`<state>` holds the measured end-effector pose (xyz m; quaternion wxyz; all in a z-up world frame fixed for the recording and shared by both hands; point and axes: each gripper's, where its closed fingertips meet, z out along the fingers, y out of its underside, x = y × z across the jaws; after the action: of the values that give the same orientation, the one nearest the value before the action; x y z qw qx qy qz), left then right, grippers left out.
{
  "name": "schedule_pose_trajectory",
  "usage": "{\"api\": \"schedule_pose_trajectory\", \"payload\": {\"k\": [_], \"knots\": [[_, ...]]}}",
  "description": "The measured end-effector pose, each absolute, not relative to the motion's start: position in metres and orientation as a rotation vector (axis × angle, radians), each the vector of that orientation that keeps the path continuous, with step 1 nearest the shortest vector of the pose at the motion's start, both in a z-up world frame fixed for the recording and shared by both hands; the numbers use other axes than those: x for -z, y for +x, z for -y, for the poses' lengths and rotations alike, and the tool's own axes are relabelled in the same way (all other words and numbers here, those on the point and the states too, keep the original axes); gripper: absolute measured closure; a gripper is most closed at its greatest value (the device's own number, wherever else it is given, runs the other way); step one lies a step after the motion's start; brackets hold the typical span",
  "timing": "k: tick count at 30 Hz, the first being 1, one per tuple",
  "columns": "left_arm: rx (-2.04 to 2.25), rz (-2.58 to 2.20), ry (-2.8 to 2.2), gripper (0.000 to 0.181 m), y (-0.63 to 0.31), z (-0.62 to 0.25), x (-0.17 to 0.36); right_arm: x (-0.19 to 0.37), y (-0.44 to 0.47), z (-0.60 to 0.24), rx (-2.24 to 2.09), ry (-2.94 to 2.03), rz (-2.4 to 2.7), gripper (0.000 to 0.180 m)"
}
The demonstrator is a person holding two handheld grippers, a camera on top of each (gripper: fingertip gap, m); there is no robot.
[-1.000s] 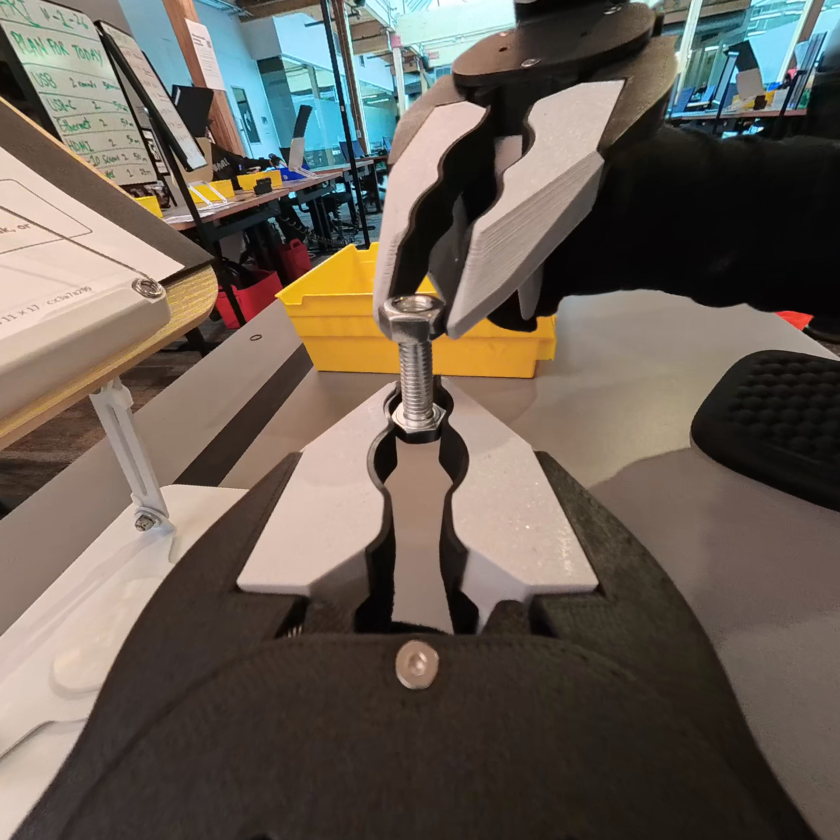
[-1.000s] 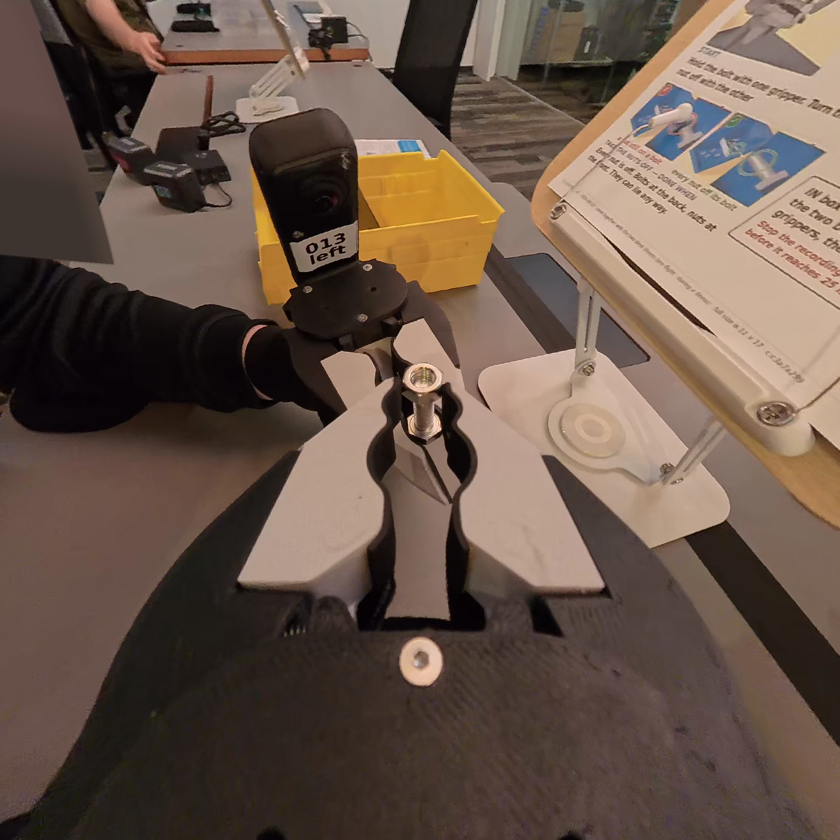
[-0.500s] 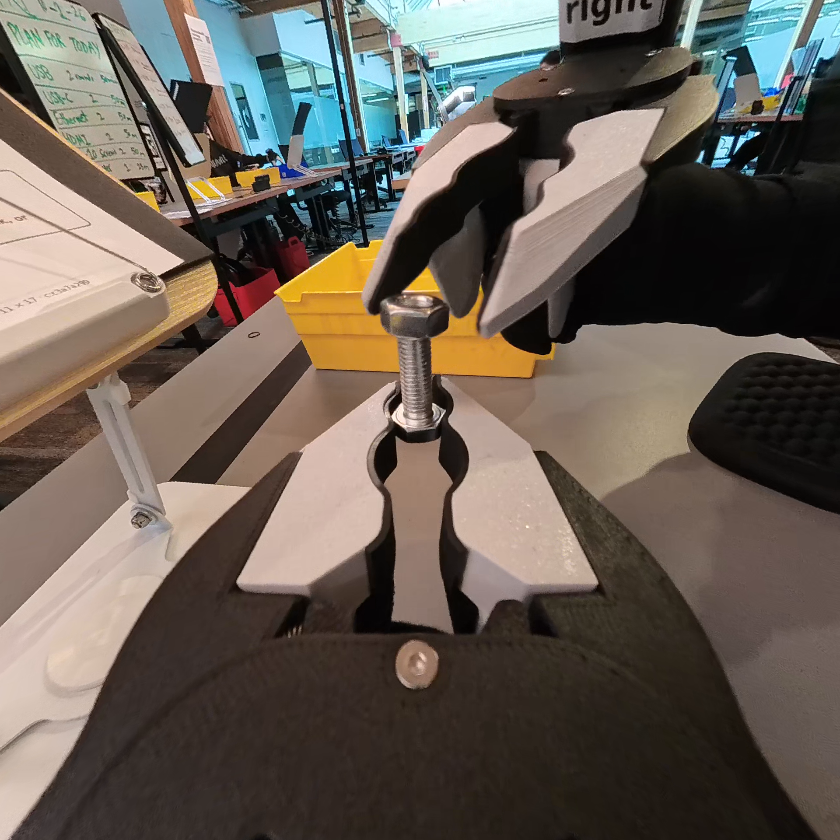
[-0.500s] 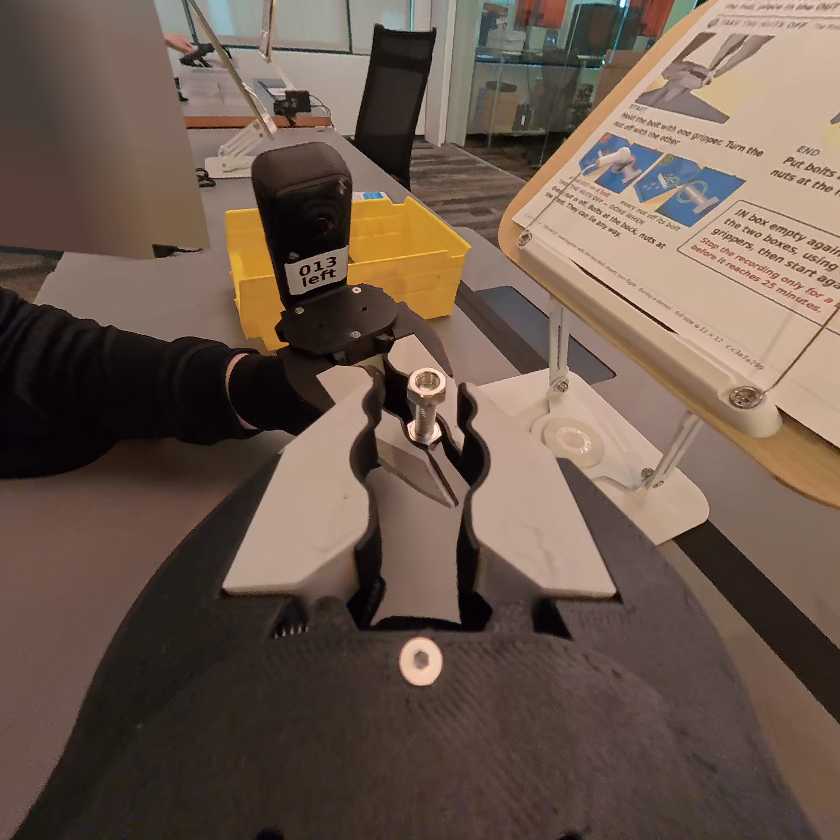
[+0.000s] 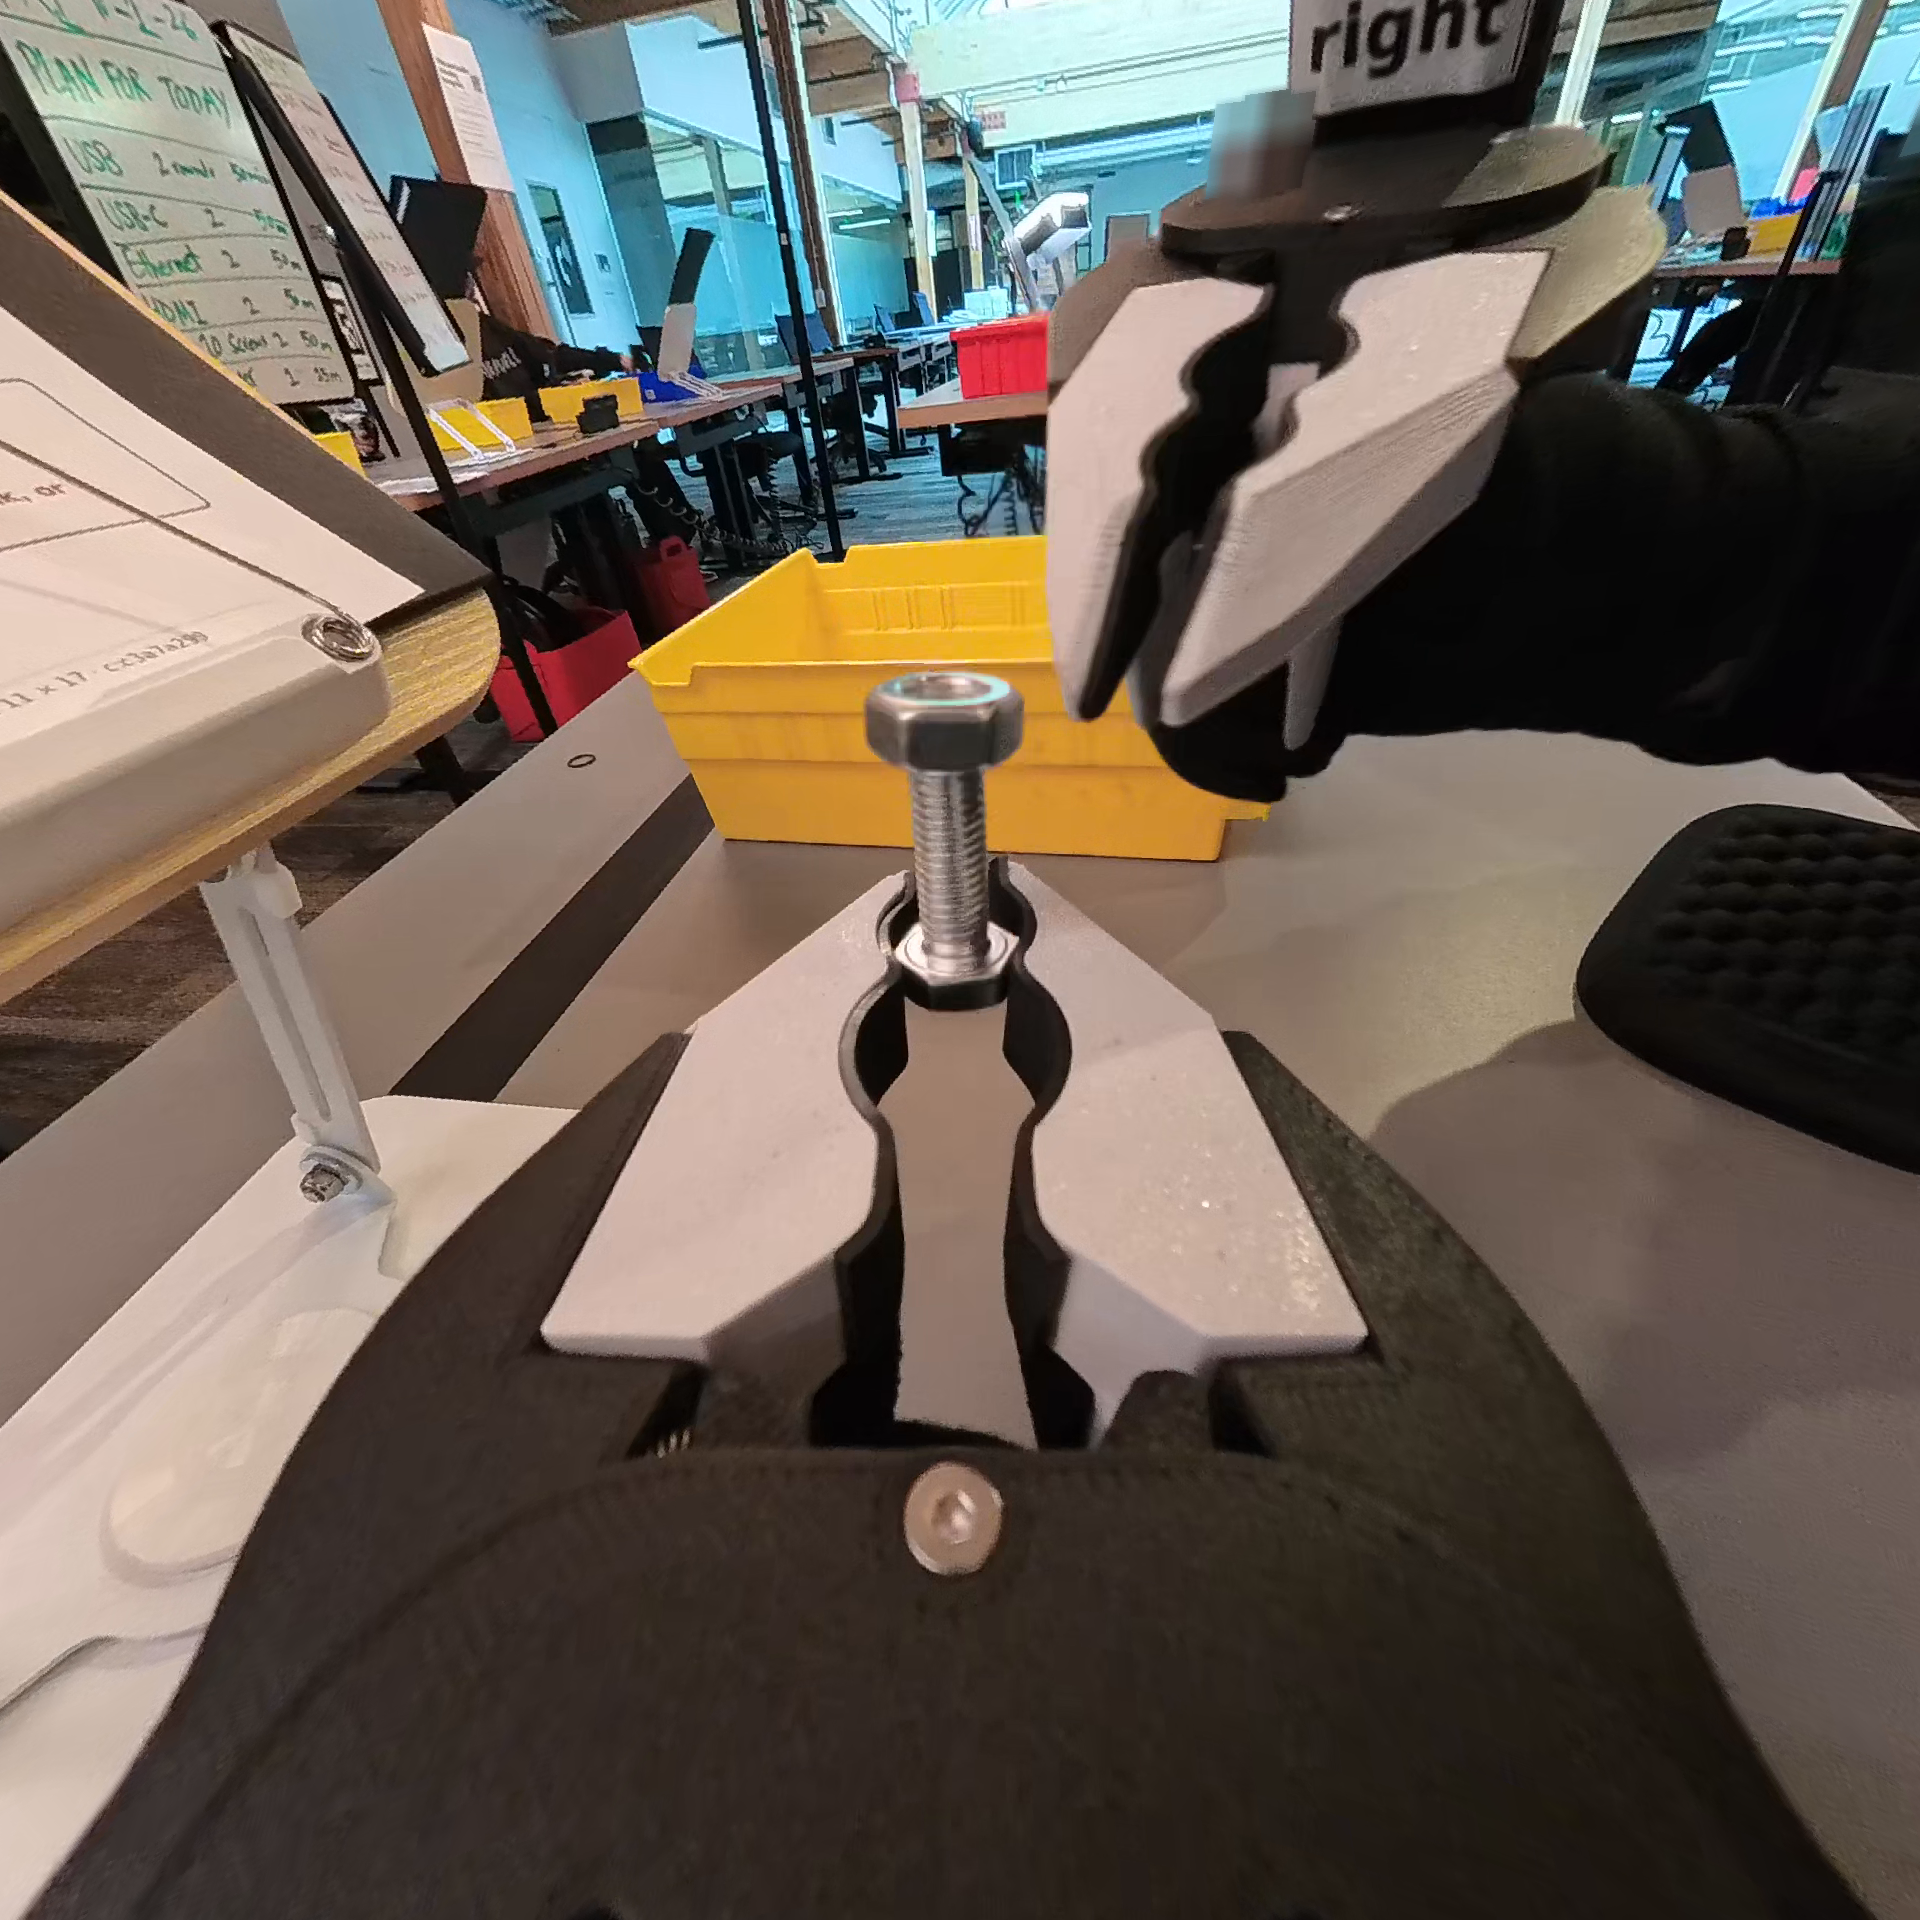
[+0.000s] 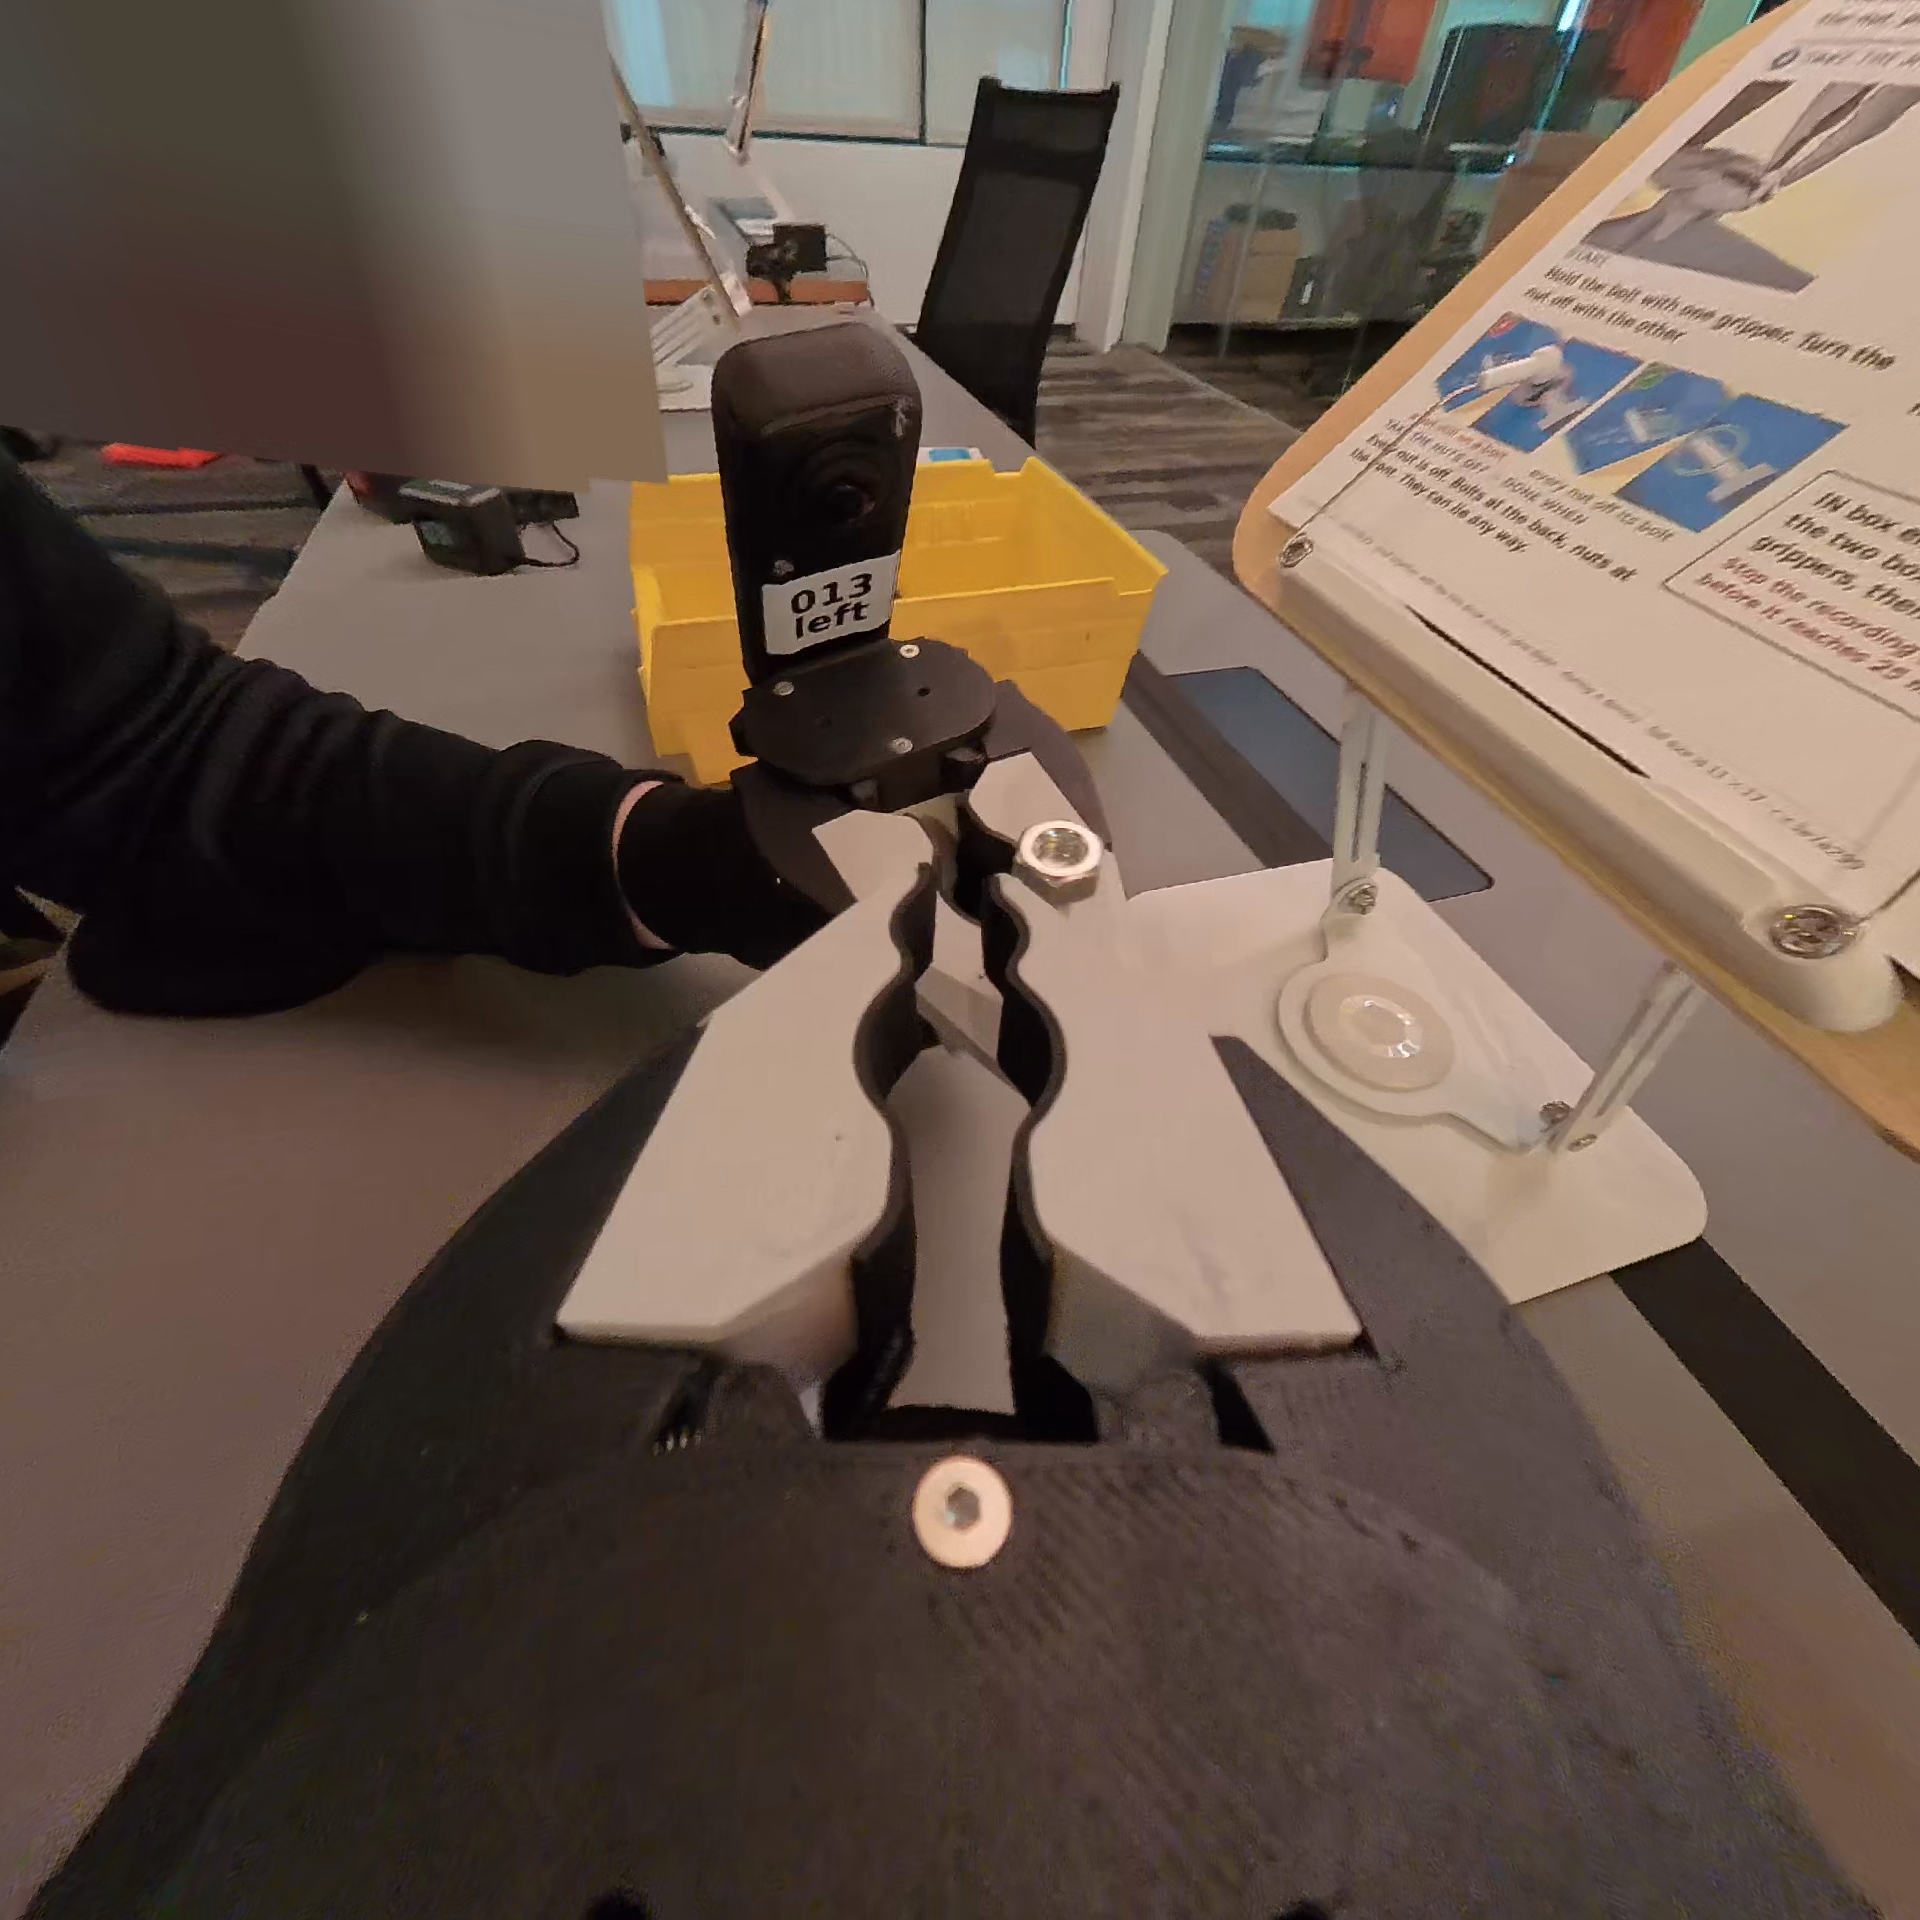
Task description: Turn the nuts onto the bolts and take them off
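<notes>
A steel bolt [image 5: 945, 862] stands upright with its head clamped in my left gripper [image 5: 951, 971], which is shut on it. A hex nut [image 5: 943, 717] sits at the top of the threads; it also shows in the right wrist view [image 6: 1055, 854]. My right gripper [image 5: 1127, 712] hangs above and to the right of the nut, not touching it. In its own view my right gripper [image 6: 961, 883] is empty, with a narrow gap between the jaws, and the nut lies just right of the tips. The left gripper [image 6: 883, 748] is held by a black-gloved hand.
A yellow bin [image 5: 935, 665] stands on the grey table [image 5: 1403, 935] behind the bolt. A tilted board with an instruction sheet [image 6: 1558, 571] on a white stand base [image 6: 1403, 1195] is beside it. A black textured pad [image 5: 1766, 966] lies at the right.
My right gripper let go of the nut, then lifted up and off to the side of it. The left gripper still holds the bolt upright.
</notes>
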<state>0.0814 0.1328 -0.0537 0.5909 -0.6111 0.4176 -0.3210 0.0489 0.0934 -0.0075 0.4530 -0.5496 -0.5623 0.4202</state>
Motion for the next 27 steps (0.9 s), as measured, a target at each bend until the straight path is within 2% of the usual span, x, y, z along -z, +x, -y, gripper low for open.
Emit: {"api": "schedule_pose_trajectory", "payload": {"k": [1,6,10,12,15,17,20,22,25,26,27], "knots": [[0.748,-0.971,-1.422,0.170,0.081,-0.133,0.054,0.006,0.050,-0.094,-1.034,-1.354,1.378,0.170],[0.749,-0.975,-1.423,0.170,0.082,-0.132,0.054,0.003,0.050,-0.106,-1.018,-1.369,1.309,0.148],[0.750,-0.975,-1.422,0.170,0.082,-0.132,0.054,0.007,0.045,-0.102,-1.031,-1.368,1.333,0.146],[0.748,-0.974,-1.423,0.170,0.082,-0.133,0.054,0.008,0.045,-0.102,-1.030,-1.368,1.333,0.151],[0.750,-0.971,-1.423,0.170,0.081,-0.133,0.054,0.009,0.049,-0.100,-1.064,-1.382,1.347,0.171],[0.750,-0.969,-1.424,0.170,0.081,-0.133,0.054,0.011,0.051,-0.103,-1.044,-1.405,1.339,0.165],[0.751,-0.968,-1.426,0.170,0.080,-0.133,0.055,0.009,0.048,-0.106,-1.020,-1.392,1.318,0.145],[0.749,-0.970,-1.427,0.170,0.081,-0.134,0.055,0.007,0.044,-0.105,-1.038,-1.376,1.308,0.137],[0.748,-0.971,-1.427,0.170,0.081,-0.133,0.055,0.010,0.043,-0.100,-1.040,-1.370,1.331,0.140],[0.747,-0.973,-1.427,0.170,0.081,-0.133,0.055,0.010,0.043,-0.098,-1.048,-1.368,1.338,0.147],[0.748,-0.972,-1.426,0.170,0.081,-0.133,0.055,0.010,0.045,-0.095,-1.062,-1.364,1.351,0.164]]}}
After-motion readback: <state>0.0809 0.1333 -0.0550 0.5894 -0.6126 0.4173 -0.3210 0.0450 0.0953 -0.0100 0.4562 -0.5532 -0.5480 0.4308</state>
